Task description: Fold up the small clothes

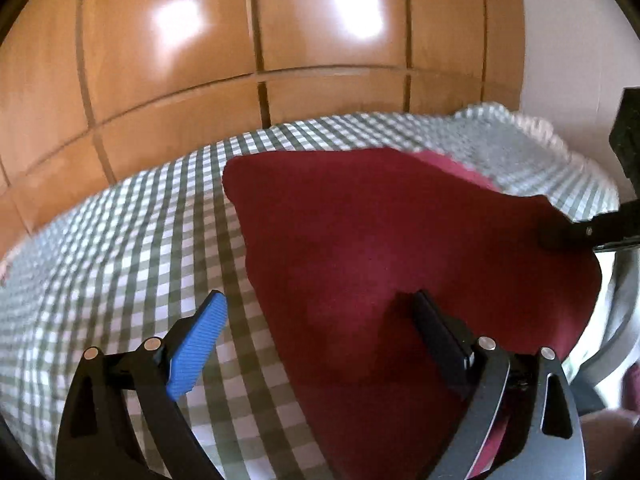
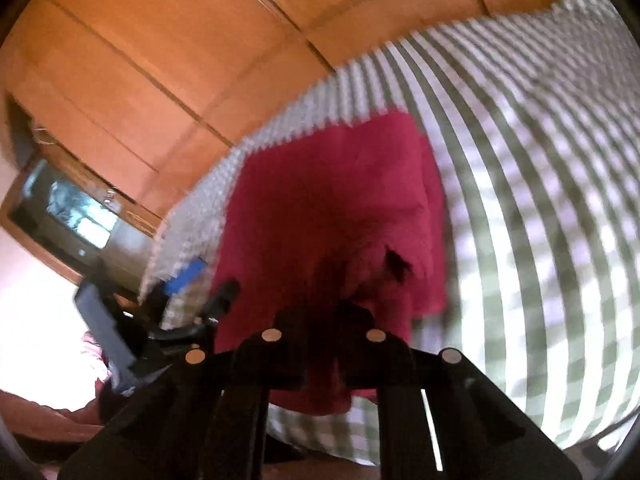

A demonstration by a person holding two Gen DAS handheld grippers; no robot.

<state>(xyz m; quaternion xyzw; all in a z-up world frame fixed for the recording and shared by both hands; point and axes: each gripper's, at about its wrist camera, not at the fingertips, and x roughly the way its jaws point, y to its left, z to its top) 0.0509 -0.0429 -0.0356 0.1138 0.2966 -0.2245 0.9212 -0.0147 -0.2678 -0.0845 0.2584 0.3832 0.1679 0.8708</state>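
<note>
Dark red garment (image 1: 400, 240) spread on the green-checked bed cover (image 1: 120, 248), left gripper (image 1: 320, 320) with fingers wide apart over its near left edge, right gripper (image 2: 324, 312) clamped on its near edge, wooden wardrobe (image 1: 200, 40) behind

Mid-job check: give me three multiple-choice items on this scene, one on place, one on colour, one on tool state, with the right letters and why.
1. The dark red cloth garment lies on: A a green-and-white checked cover; B a bare floor; C a chair.
2. The left tool has a pad coloured: A yellow; B blue; C white.
3. The right tool is: A wide open; B out of view; C shut on the garment.

A: checks surround the garment.
B: blue ribbed pad shows.
C: jaws nearly together with red cloth bunched between.
</note>
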